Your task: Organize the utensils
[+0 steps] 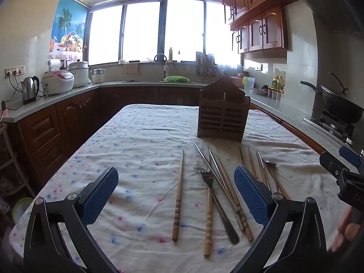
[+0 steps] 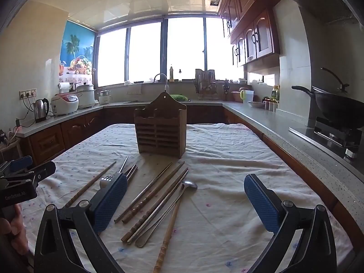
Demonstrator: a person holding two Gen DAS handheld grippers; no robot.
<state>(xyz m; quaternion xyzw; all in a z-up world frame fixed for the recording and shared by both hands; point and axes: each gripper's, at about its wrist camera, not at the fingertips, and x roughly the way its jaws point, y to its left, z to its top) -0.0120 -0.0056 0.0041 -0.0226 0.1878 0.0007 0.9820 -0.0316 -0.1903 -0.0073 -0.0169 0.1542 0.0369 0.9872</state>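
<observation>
Left gripper [image 1: 176, 182]: held above the near end of the table [image 1: 136, 141], pointing forward and tilted somewhat downward toward the cloth. Its jaws stand spread as wide as they go, with nothing between the blue pads [image 1: 100, 195]; a wooden chopstick [image 1: 178, 195] and a fork [image 1: 213, 195] lie on the cloth below the gap, untouched. In the right wrist view the same gripper shows at the left edge, with fingers of the person's hand [image 2: 13, 229] wrapped around its handle.

Right gripper [image 2: 185, 195]: likewise held over the near end of the table, alongside the left one and at a similar height. Jaws fully apart, empty. Its left pad [image 2: 109, 202] sits in front of the fork as seen from this camera (contact cannot be confirmed). A spoon [image 2: 188, 184] and several metal and wooden chopsticks [image 2: 154, 195] lie on the cloth under the gap.

Utensils: all loose on the flowered tablecloth, laid roughly lengthwise in a scattered row, some overlapping, between the grippers and the wooden utensil holder [image 2: 160, 127].

Holder: upright near the middle of the table, slatted front facing the cameras, just beyond the tips of the utensils. Nothing shows above its rim.
</observation>
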